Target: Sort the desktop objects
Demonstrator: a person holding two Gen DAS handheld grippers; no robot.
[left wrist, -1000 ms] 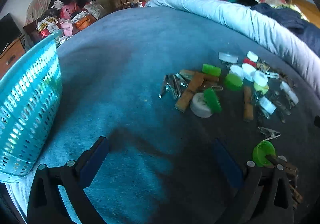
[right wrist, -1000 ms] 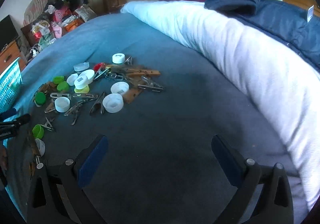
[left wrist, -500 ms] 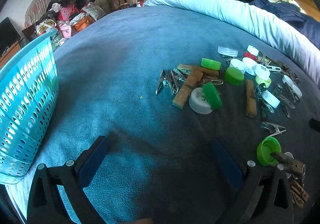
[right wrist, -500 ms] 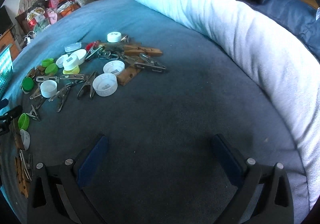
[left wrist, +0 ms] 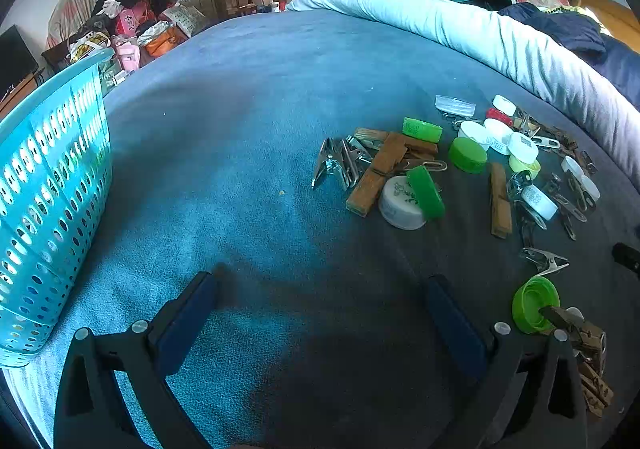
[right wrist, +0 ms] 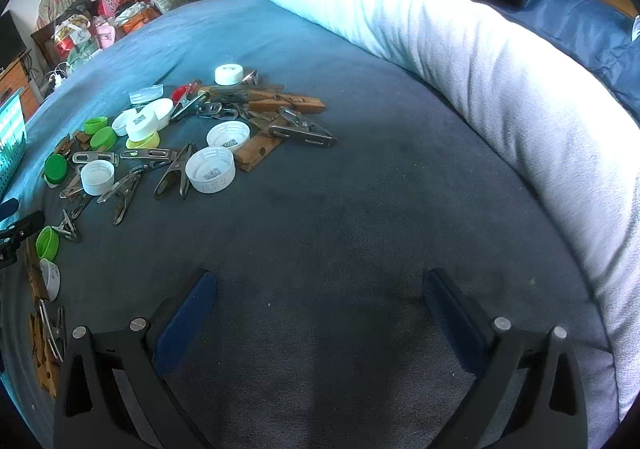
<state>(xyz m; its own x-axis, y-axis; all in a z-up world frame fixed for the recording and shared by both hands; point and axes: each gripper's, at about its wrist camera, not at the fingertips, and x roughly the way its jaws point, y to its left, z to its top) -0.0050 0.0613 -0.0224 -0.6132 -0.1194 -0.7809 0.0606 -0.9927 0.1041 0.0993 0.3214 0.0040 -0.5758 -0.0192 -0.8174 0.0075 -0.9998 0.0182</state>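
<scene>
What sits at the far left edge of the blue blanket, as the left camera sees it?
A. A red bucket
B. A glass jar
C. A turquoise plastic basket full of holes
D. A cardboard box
C: a turquoise perforated basket stands at the left edge of the blanket, apart from the pile of caps and clothespins.

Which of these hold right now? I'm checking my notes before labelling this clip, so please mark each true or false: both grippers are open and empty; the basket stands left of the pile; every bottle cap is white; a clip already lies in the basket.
1. The left gripper and right gripper are open and empty. True.
2. The teal basket stands left of the pile. True.
3. Every bottle cap is white. False: a green cap lies among white caps.
4. A clip lies in the basket. False: none shows through its wall; metal clips lie on the blue blanket.
</scene>
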